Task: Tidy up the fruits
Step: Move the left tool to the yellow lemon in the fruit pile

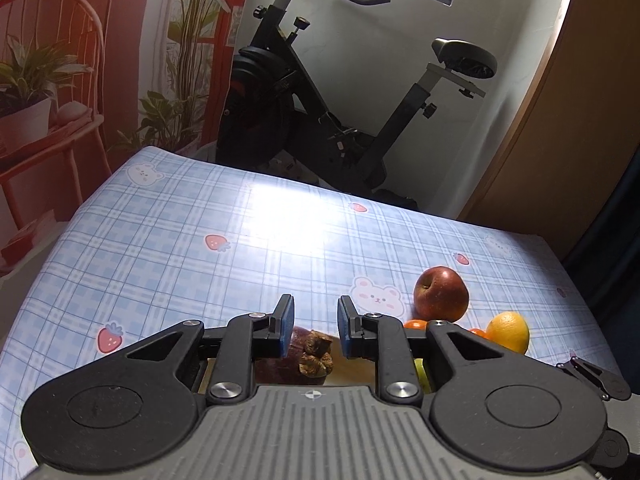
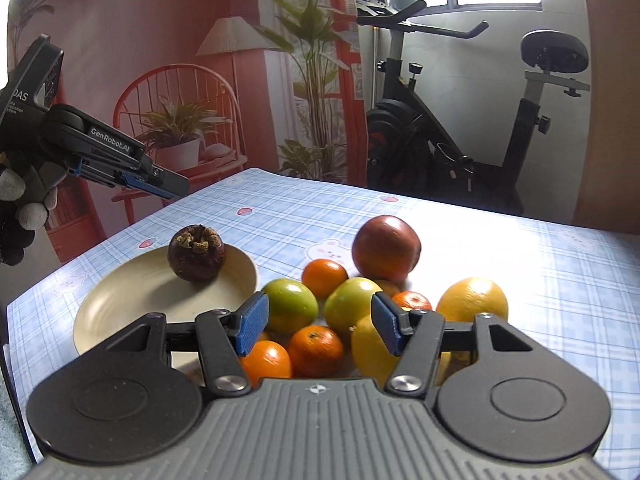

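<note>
A dark purple mangosteen [image 2: 196, 254] sits alone on the cream plate [image 2: 132, 308]. My left gripper [image 1: 316, 326] hovers just above it [image 1: 312, 354], jaws a little apart, nothing between the pads. In the right wrist view the left gripper [image 2: 176, 188] hangs over the plate's far left side. My right gripper [image 2: 319, 324] is open above a pile of fruit: two green fruits [image 2: 290, 306], several oranges [image 2: 316, 350], a yellow citrus [image 2: 472, 300] and a red apple [image 2: 386, 250] at the back. No pad touches fruit. The apple [image 1: 440, 294] also shows right of the left gripper.
A blue checked cloth [image 1: 180, 240] covers the table. An exercise bike [image 2: 460, 140] stands beyond the far edge. A red chair with potted plants [image 2: 180, 136] is off the left edge. A gloved hand [image 2: 16, 200] holds the left gripper.
</note>
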